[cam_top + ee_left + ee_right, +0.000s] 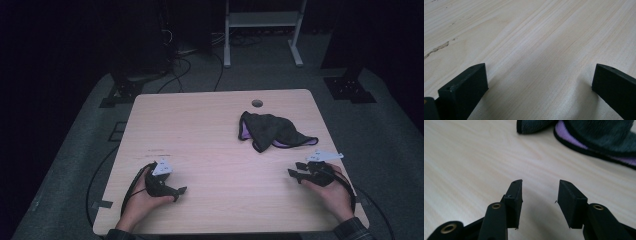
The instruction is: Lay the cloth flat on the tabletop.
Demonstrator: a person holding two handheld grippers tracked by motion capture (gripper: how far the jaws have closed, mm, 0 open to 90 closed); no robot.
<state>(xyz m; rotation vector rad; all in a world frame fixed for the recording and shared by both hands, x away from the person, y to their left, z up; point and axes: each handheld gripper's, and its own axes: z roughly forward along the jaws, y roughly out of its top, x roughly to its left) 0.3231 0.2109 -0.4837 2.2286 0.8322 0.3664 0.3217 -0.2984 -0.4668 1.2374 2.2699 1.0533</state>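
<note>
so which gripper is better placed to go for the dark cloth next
Probably the right. The right gripper sits near the table's right edge, just below the dark cloth, jaws open with nothing between them, and the cloth lies close ahead in its own view. The left gripper, open too, is farther off.

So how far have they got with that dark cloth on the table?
Nothing looks done yet. The dark cloth with purple lining lies crumpled near the far right of the table, untouched. In hand: the right gripper sits nearest the cloth, jaws partly open with nothing between them; the left gripper rests wide open over bare wood. Left to do: seemingly everything, starting with reaching the cloth.
</note>
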